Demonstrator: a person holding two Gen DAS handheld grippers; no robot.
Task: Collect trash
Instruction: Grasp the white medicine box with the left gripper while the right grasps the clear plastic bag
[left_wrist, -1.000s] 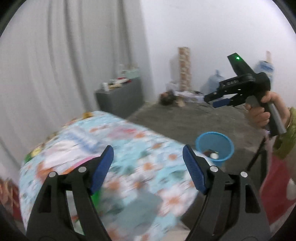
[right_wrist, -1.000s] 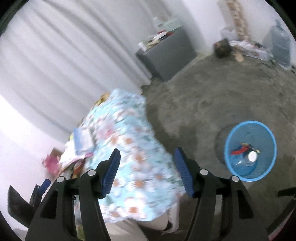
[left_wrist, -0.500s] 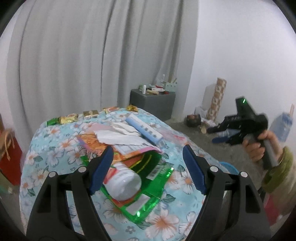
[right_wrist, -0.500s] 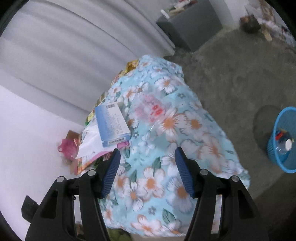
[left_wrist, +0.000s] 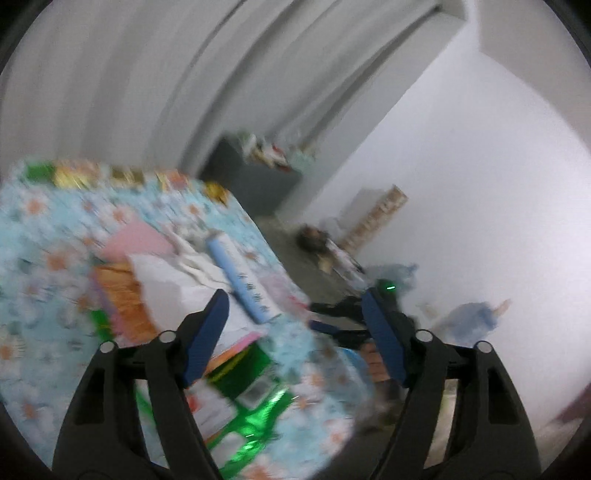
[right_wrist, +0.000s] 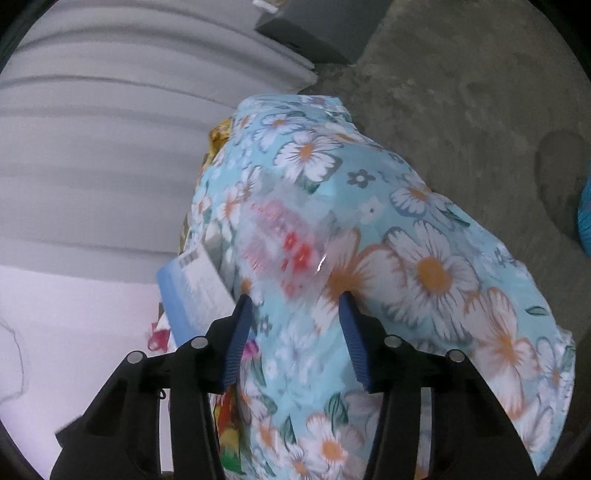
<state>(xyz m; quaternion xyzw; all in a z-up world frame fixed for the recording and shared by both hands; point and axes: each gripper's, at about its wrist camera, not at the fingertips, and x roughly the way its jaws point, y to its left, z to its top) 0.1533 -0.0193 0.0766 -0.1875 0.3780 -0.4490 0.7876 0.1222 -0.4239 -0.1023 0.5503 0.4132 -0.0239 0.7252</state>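
Observation:
A table under a blue floral cloth (right_wrist: 436, 273) carries the trash. In the blurred left wrist view I see a long blue box (left_wrist: 240, 280), white paper (left_wrist: 166, 284), an orange wrapper (left_wrist: 122, 295) and a shiny green wrapper (left_wrist: 255, 402). My left gripper (left_wrist: 295, 336) hovers over them, its jaws closing with nothing between. My right gripper (right_wrist: 295, 339) is low over the cloth, its jaws closing on nothing. Just beyond its tips lies a clear plastic wrapper with red print (right_wrist: 284, 240). The blue box (right_wrist: 192, 288) is to its left.
A blue bin (right_wrist: 585, 218) stands on the concrete floor at the right edge. A grey cabinet (left_wrist: 251, 184) with clutter on top sits by the curtain. Small gold and green wrappers (left_wrist: 77, 177) line the table's far edge. My right gripper's body (left_wrist: 347, 321) shows beyond the table.
The left view has rolled and swung, so the table now looks tilted and blurred. The right gripper has dropped closer to the cloth and the clear wrapper, and its jaws have narrowed.

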